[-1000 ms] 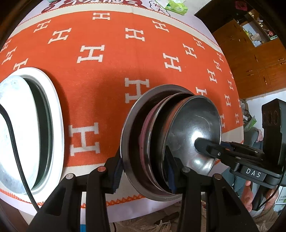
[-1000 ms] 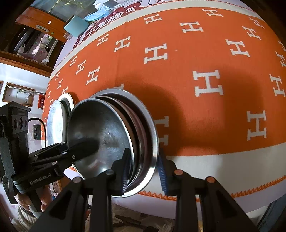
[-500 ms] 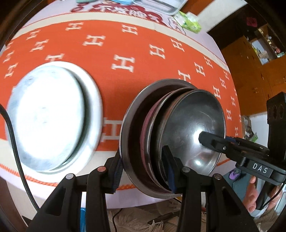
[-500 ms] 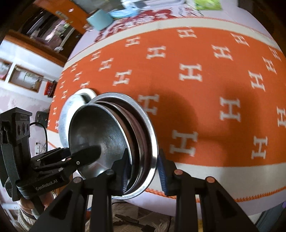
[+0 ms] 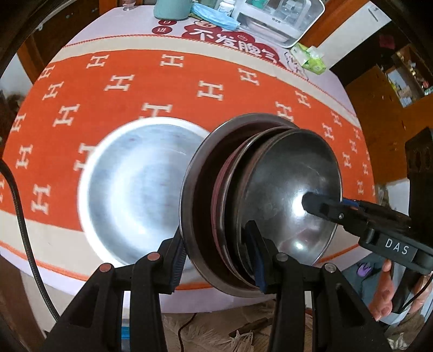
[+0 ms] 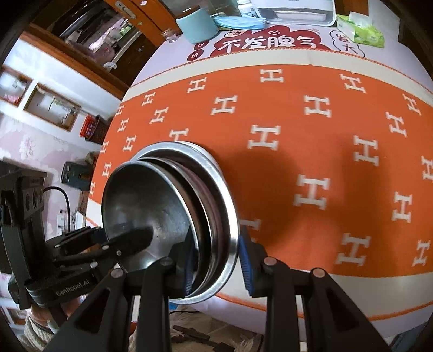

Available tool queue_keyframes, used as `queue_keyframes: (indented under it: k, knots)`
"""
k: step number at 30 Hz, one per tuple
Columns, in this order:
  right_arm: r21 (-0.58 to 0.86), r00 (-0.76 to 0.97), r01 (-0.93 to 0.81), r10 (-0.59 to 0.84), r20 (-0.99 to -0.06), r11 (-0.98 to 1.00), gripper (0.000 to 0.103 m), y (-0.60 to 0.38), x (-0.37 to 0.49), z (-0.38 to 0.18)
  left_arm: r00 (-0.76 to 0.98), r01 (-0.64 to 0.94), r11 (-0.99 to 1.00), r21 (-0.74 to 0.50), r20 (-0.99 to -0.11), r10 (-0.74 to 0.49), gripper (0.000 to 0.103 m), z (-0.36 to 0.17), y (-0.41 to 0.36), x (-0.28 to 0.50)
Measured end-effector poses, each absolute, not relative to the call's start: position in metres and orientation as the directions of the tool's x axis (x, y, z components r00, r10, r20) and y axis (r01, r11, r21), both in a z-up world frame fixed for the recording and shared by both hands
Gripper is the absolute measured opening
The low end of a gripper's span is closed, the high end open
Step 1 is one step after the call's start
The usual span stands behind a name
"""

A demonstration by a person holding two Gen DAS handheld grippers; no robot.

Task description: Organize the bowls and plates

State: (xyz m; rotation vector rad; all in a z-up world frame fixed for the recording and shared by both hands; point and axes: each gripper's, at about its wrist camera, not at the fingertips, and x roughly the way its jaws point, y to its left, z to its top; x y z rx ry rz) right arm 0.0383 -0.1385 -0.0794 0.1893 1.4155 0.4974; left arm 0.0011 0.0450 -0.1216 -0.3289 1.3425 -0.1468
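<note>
A nested stack of steel bowls and plates (image 5: 273, 195), with a pink one among them, hangs tilted on edge above the orange H-patterned cloth (image 5: 216, 81). My left gripper (image 5: 216, 262) is shut on the stack's near rim. My right gripper (image 6: 216, 260) is shut on the opposite rim of the stack (image 6: 151, 205). One right finger (image 5: 319, 205) presses inside the top bowl. A large steel plate with a white rim (image 5: 135, 195) lies flat on the cloth, just left of the stack and partly hidden behind it.
At the far table edge stand a teal cup (image 5: 173, 8), a white tray (image 5: 281, 16) and a green tissue pack (image 5: 311, 58). A person's hand (image 5: 384, 292) holds the right gripper. A black cable (image 5: 24, 230) hangs at the left. The table's near edge runs under the stack.
Both grippers carried the stack left across the cloth and upward. The large plate slid from the left edge of the left wrist view to its middle, beside the stack.
</note>
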Motion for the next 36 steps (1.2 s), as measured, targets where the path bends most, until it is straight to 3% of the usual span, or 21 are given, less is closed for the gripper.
queue_keyframes:
  k: [10, 27, 30, 32, 36]
  knots:
    - [0.382, 0.073, -0.082, 0.388, -0.919, 0.921, 0.029, -0.072, 0.03, -0.114, 0.123, 0.038, 0.949, -0.313, -0.941, -0.315, 0.04, -0.163, 0.111, 0.025]
    - [0.326, 0.096, 0.038, 0.321, -0.942, 0.945, 0.031, -0.048, 0.031, -0.134, 0.084, 0.122, 0.937, -0.327, -0.937, -0.338, 0.045, -0.186, 0.126, 0.04]
    - [0.269, 0.115, -0.016, 0.269, -0.956, 0.963, 0.035, -0.039, 0.032, -0.13, 0.123, 0.147, 0.942, -0.301, -0.94, -0.319, 0.055, -0.179, 0.123, 0.037]
    - [0.229, 0.141, -0.058, 0.235, -0.962, 0.972, 0.041, -0.036, 0.032, -0.125, 0.167, 0.155, 0.947, -0.282, -0.937, -0.306, 0.071, -0.171, 0.122, 0.034]
    - [0.23, 0.168, -0.098, 0.244, -0.955, 0.968, 0.044, -0.041, 0.033, -0.115, 0.229, 0.132, 0.955, -0.264, -0.929, -0.289, 0.082, -0.154, 0.12, 0.029]
